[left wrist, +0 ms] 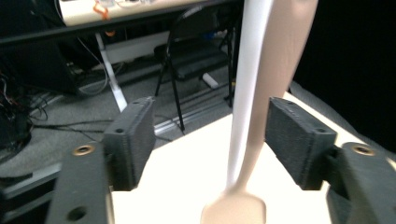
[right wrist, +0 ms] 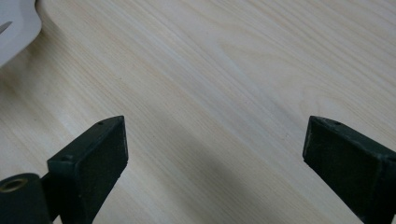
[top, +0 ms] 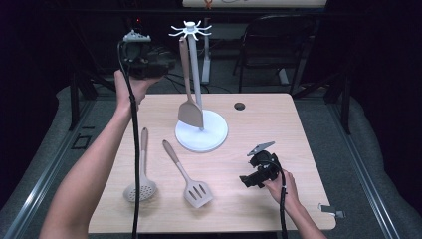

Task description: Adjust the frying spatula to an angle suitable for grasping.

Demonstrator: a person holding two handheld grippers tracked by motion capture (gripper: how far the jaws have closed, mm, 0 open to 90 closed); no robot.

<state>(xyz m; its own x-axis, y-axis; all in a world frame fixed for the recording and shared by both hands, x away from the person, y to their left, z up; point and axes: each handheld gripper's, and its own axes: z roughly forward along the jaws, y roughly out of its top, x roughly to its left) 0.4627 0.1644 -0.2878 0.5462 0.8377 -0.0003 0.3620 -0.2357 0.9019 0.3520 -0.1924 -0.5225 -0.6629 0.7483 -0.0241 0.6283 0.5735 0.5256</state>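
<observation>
A white utensil stand (top: 193, 59) with hooks at its top rises from a round base (top: 214, 134) near the table's middle. A beige solid spatula (top: 190, 112) hangs from it, blade down. My left gripper (top: 161, 63) is held high to the left of the stand. In the left gripper view its jaws (left wrist: 210, 107) stand open on either side of the spatula's handle (left wrist: 285, 56) and the white pole (left wrist: 247, 70), pads clear of both. My right gripper (top: 245, 180) rests low at the front right, open over bare wood (right wrist: 215, 128).
A beige skimmer (top: 141, 186) and a slotted turner (top: 198, 191) lie at the front left of the wooden table (top: 278, 124). A cable hole (top: 239, 106) sits behind the stand. A small metal clip (top: 332, 210) lies at the front right corner. A chair (top: 278, 40) stands beyond.
</observation>
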